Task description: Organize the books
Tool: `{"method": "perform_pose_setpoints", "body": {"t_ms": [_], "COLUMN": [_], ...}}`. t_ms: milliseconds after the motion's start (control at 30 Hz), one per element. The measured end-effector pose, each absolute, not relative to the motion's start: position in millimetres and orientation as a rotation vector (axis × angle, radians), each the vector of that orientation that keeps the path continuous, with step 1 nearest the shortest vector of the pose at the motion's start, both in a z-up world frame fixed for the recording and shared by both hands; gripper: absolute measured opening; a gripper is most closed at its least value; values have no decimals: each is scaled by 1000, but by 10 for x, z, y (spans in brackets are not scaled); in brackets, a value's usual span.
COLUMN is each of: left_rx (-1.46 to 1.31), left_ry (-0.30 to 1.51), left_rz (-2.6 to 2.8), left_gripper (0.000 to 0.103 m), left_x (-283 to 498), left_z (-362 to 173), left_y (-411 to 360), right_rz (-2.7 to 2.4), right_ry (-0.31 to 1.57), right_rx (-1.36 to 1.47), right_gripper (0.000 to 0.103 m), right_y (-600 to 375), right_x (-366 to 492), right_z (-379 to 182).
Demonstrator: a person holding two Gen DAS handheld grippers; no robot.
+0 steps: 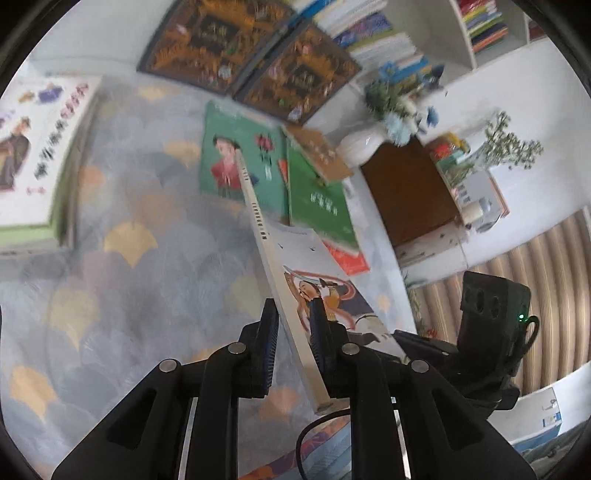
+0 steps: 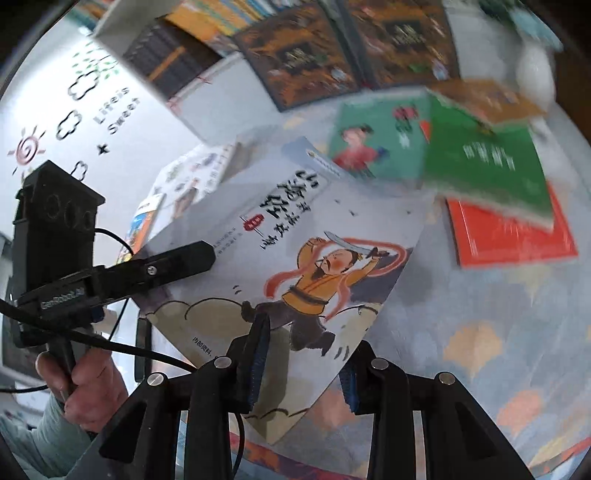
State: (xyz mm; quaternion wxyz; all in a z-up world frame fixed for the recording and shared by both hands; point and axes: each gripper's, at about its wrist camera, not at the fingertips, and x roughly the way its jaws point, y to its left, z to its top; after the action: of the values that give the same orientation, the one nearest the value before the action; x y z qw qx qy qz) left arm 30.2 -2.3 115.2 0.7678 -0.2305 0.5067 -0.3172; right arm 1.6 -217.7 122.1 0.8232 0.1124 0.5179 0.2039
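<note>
The shelf [image 1: 461, 33] up top was packed with rows of colourful books [image 1: 484, 26], and a white vase [image 1: 360, 146] beside it had blue flowers [image 1: 400, 99] stuck in it.

I had the warrior book [image 2: 295, 266] up off the cloth, tilted, gripped at both ends. My left gripper [image 1: 293, 332] had its fingers nearly closed, pinching the book edge-on by the spine side, one pad on the cover right over the drawn figure. My right gripper [image 2: 303, 354] held the bottom edge of the same book: one finger lay on the cover, the other sat behind the corner, so the gap there was narrow too. A hand [image 2: 88, 384] on the left gripper's handle showed in the right view.

Underneath was a pale cloth [image 1: 129, 240] with fan shapes. On it lay a loose pile of green books [image 1: 317, 199] over a red one [image 2: 517, 236], two dark ornate books [image 1: 251, 55] further back, and another picture book [image 1: 33, 155] off to the left. Striped floor [image 1: 535, 266] was off to the right. Both views were pretty blurry.
</note>
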Motion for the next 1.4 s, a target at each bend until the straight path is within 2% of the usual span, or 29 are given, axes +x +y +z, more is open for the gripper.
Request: {"method": "perform_pose_setpoints", "body": {"t_ms": [300,533,700,1100,1400], "left_rx": [-569,-580,-719,-778,-813], "left_ry": [892,849,822,911,985], "left_rz": [-526,-313,-279,-211,-92], "left_gripper": [14,16,18,20,23], "left_x": [524,867,1033,1340,1096], "left_z": [1604,1502,1337,872,616], "left_y": [884,1711,2185,2415,2631], "right_rz": [633,759,818,780,770], "right_ry": [1004,1098,1153,1199,1291], "right_rx": [116,117,197,187,171], "right_gripper": [35,38,38,38,38], "right_y": [-1288,-332,2,274,386], "right_x": [698,1458,1831,2227,2176], "right_z": [1689,1537,1337,1110,836]}}
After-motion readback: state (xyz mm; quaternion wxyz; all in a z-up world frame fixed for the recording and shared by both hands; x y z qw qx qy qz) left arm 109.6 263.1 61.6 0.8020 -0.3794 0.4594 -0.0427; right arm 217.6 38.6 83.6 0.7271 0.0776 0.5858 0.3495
